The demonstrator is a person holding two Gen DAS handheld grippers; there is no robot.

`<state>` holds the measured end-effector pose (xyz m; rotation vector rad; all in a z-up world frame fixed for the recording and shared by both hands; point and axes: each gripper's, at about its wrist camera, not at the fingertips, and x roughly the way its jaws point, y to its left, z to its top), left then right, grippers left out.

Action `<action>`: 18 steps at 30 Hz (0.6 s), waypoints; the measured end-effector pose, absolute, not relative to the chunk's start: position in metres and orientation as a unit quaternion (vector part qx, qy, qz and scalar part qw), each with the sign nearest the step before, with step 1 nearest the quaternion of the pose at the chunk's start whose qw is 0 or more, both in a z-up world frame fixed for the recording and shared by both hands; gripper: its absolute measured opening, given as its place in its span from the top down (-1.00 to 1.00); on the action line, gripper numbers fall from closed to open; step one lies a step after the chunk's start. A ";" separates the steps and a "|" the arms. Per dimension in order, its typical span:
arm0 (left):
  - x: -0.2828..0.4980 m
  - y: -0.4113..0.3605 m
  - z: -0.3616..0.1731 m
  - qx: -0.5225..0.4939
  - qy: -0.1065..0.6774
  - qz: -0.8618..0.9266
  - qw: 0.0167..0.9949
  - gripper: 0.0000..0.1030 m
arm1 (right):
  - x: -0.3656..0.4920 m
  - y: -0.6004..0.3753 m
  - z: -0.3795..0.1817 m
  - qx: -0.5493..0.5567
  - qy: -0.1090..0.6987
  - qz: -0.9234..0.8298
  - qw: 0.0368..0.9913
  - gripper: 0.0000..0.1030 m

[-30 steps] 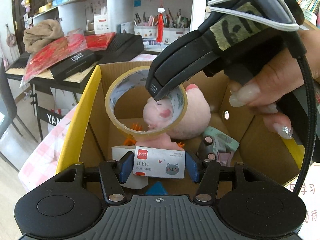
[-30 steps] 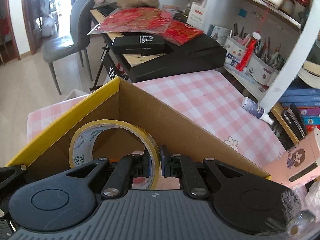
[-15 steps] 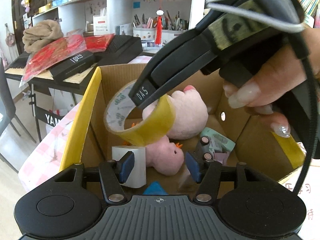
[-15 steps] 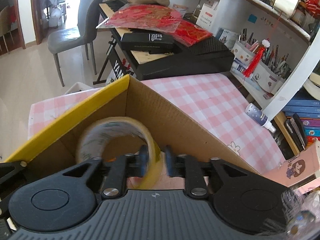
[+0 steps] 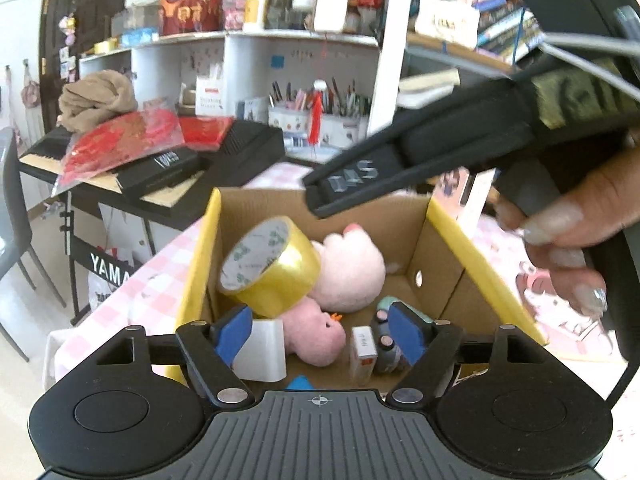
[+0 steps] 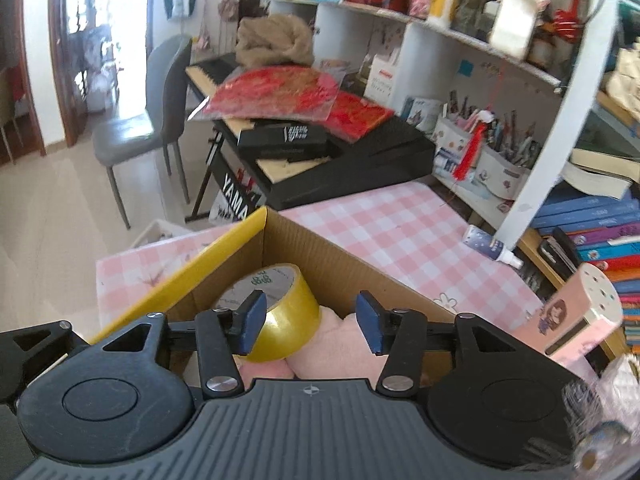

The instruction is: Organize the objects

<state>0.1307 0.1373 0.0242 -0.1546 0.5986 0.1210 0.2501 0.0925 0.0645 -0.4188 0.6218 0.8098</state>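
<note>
A yellow tape roll lies free inside the cardboard box, resting on pink plush toys. It also shows in the right wrist view. My right gripper is open and empty above the box; its body shows raised over the box in the left wrist view. My left gripper is open and empty at the box's near edge. A small staples box, a white block and small bottles lie on the box floor.
The box stands on a pink checked tablecloth. A black keyboard stack with red packets stands behind, a grey chair at left, shelves with pens and books at right. A spray bottle and pink case lie right.
My right gripper opened and let go of the tape roll, which dropped onto the plush toys in the box. The right gripper rose. The staples box left my left gripper earlier.
</note>
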 end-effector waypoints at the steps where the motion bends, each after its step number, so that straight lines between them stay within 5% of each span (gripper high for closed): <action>1: 0.128 0.139 0.026 -0.079 0.290 0.059 0.952 -0.53 | 0.246 0.088 0.068 -0.192 0.291 0.381 0.856 0.03; 18: 0.057 0.147 0.050 -0.085 0.242 0.051 0.965 -0.64 | 0.162 -0.014 0.098 -0.075 0.249 0.255 0.931 -0.11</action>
